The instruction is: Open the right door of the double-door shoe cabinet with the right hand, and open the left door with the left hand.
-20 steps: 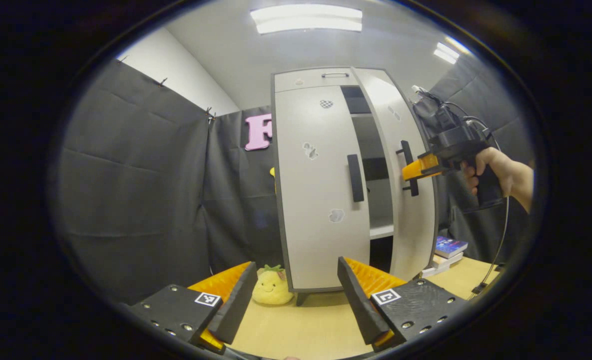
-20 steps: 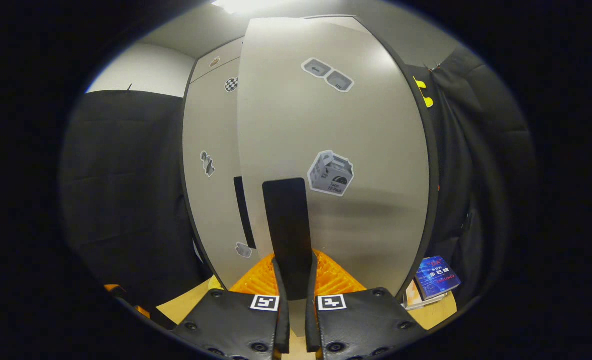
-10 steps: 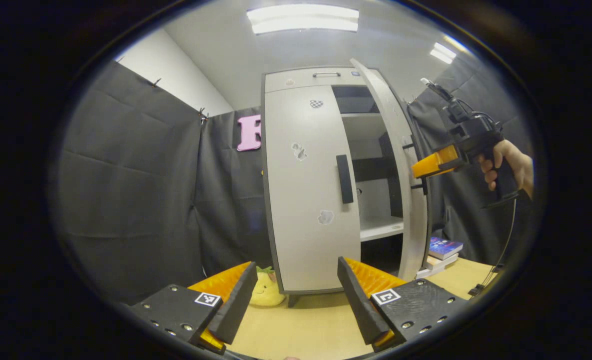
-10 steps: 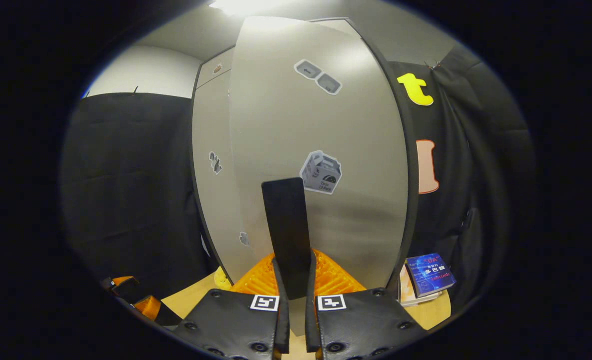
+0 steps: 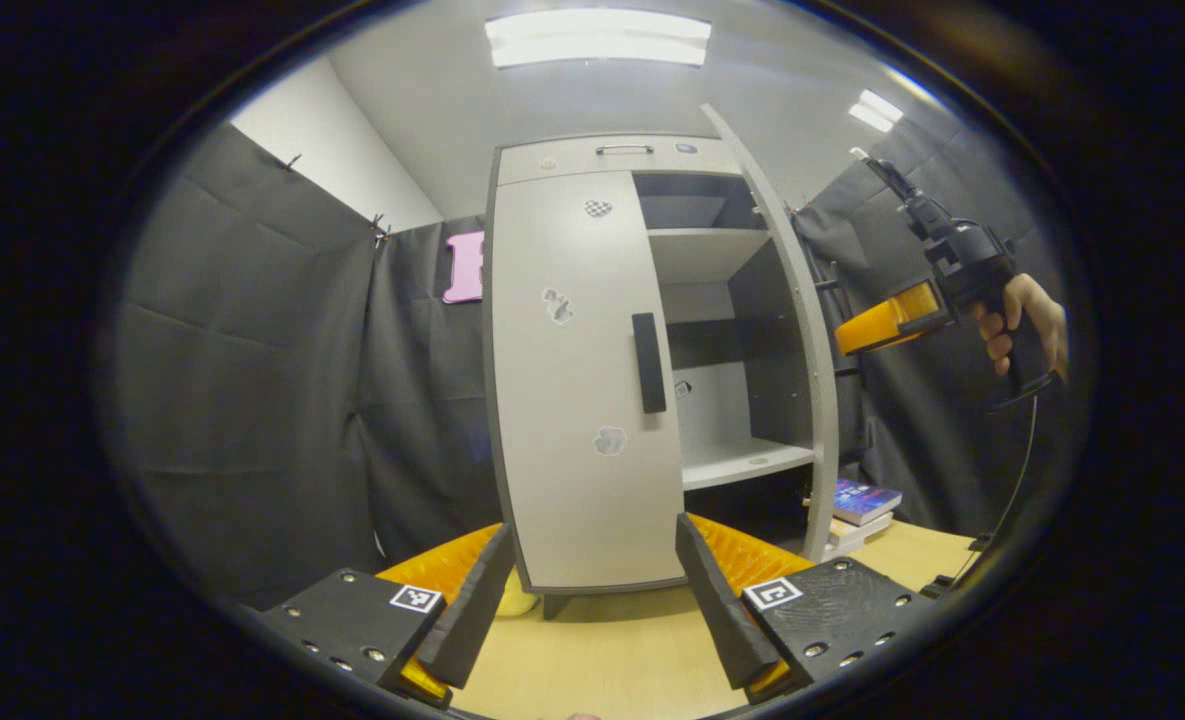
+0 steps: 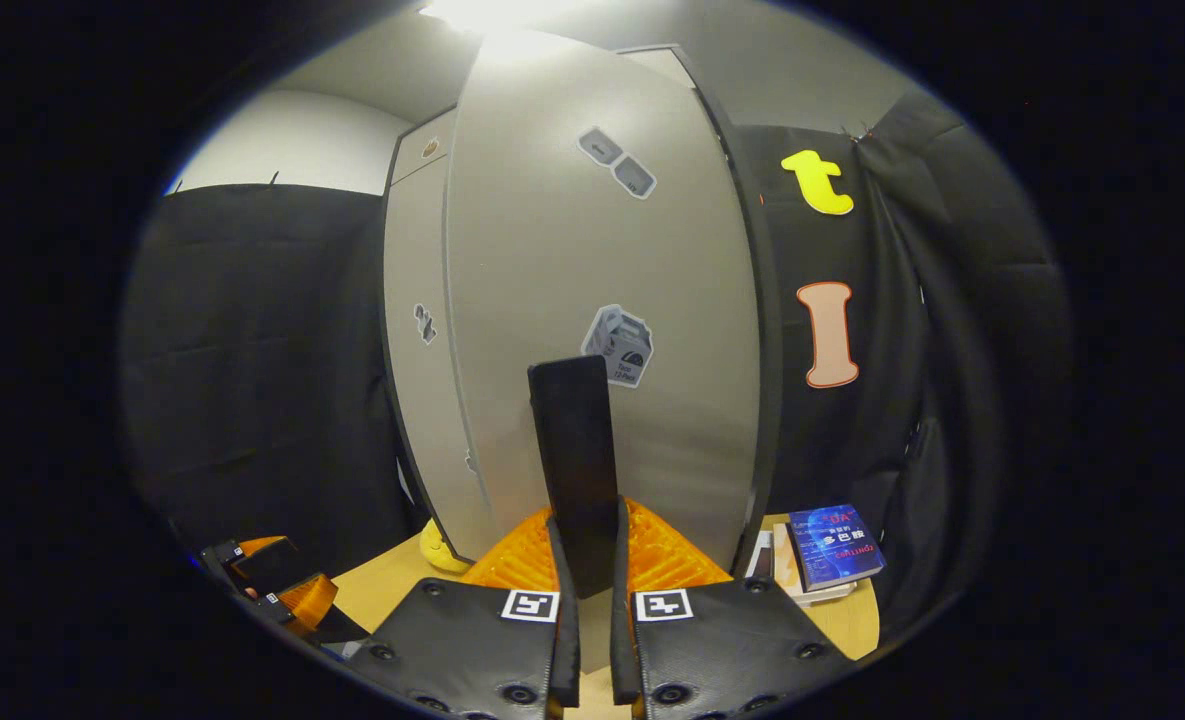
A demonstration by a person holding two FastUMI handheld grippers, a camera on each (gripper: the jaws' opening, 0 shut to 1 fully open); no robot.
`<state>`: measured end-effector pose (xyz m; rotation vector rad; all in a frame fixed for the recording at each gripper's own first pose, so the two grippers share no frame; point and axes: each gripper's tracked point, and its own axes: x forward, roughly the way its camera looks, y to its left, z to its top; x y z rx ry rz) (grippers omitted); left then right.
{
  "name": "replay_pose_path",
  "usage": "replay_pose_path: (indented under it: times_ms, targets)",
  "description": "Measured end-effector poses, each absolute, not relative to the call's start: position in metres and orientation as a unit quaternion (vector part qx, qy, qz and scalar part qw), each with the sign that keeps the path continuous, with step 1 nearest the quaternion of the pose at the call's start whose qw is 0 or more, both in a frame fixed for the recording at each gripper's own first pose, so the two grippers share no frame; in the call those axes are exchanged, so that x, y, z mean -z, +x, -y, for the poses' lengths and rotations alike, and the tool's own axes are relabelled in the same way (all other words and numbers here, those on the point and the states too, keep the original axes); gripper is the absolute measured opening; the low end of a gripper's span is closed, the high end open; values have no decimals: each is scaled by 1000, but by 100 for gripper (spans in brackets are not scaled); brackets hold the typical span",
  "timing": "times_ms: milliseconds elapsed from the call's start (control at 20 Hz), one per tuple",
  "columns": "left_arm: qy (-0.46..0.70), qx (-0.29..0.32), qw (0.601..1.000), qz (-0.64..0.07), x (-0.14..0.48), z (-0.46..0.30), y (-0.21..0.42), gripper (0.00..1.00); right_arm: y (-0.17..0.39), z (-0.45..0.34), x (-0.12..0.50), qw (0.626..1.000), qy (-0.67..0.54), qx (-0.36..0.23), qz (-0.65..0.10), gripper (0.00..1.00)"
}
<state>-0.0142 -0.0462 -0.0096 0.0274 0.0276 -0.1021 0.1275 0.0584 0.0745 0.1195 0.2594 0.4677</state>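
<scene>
Wooden tabletop (image 5: pixel 612 660) under cabinet; right gripper (image 6: pixel 586 560) clamps right door handle (image 6: pixel 574 440) (door ajar); left gripper (image 5: pixel 592 590) spread.

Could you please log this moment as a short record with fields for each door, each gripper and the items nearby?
right door: swung wide open, shelves showing
left door: closed
right gripper: shut on the right door handle
left gripper: open, holding nothing, short of the left door handle
books: stacked on the table beside the cabinet
</scene>
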Motion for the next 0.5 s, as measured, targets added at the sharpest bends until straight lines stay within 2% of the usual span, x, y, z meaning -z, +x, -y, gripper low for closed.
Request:
replay_pose_path:
  times_ms: [200,250,400,500]
  targets:
    - [11,65,998,-14,8,60,-14,94,122,-46,-75,966,62,-213,-130,13]
    - [10,67,998,-14,9,63,-14,94,121,-43,-74,968,60,-207,-130,17]
    - [5,76,997,-16,9,70,-14,94,122,-31,-73,972,64,-184,-132,10]
    - [1,85,996,-16,9,81,-15,94,122,-27,-73,974,72,-170,-134,10]
